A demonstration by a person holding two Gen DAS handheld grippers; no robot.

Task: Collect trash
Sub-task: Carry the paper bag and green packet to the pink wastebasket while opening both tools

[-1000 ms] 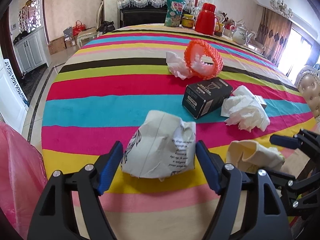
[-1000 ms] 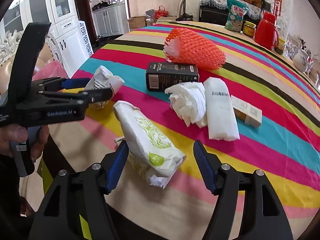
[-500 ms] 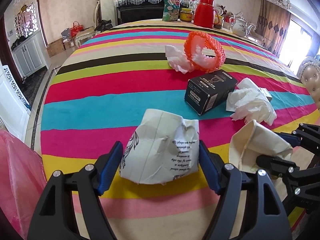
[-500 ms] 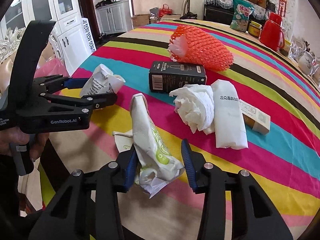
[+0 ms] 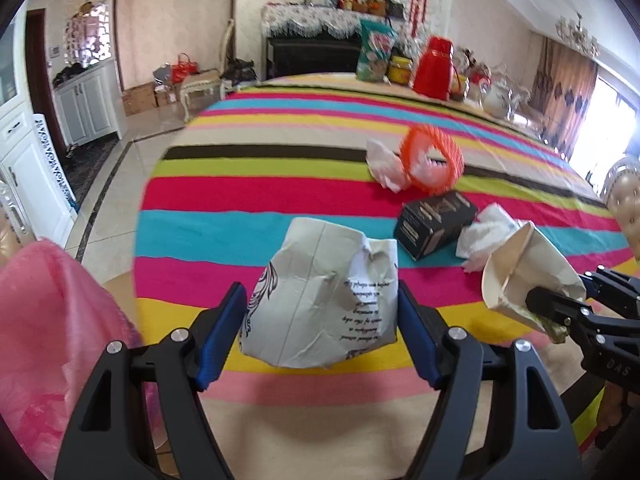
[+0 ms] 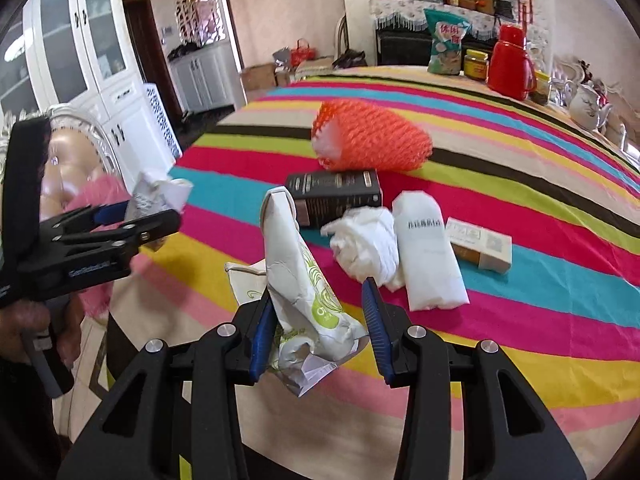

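My left gripper (image 5: 320,332) is shut on a crumpled white paper cup with black print (image 5: 324,296), held above the striped tablecloth (image 5: 256,192). My right gripper (image 6: 318,328) is shut on a crushed white paper cup with green swirls (image 6: 296,276), lifted off the table; it also shows in the left wrist view (image 5: 528,276). On the table lie an orange foam net (image 6: 372,140), a black box (image 6: 336,196), a crumpled tissue (image 6: 364,244), a white packet (image 6: 426,252) and a small beige box (image 6: 480,244). A pink trash bag (image 5: 52,340) hangs at lower left.
A red thermos (image 6: 512,60), a snack bag (image 6: 446,42), a jar (image 6: 476,64) and a teapot (image 6: 588,106) stand at the table's far end. White cabinets (image 6: 100,80) and a padded chair (image 6: 68,168) are to the left. Another tissue (image 5: 384,164) lies by the net.
My right gripper closed on the green-swirl cup and lifted it off the table. My left gripper raised its printed cup and swung slightly left toward the pink bag.
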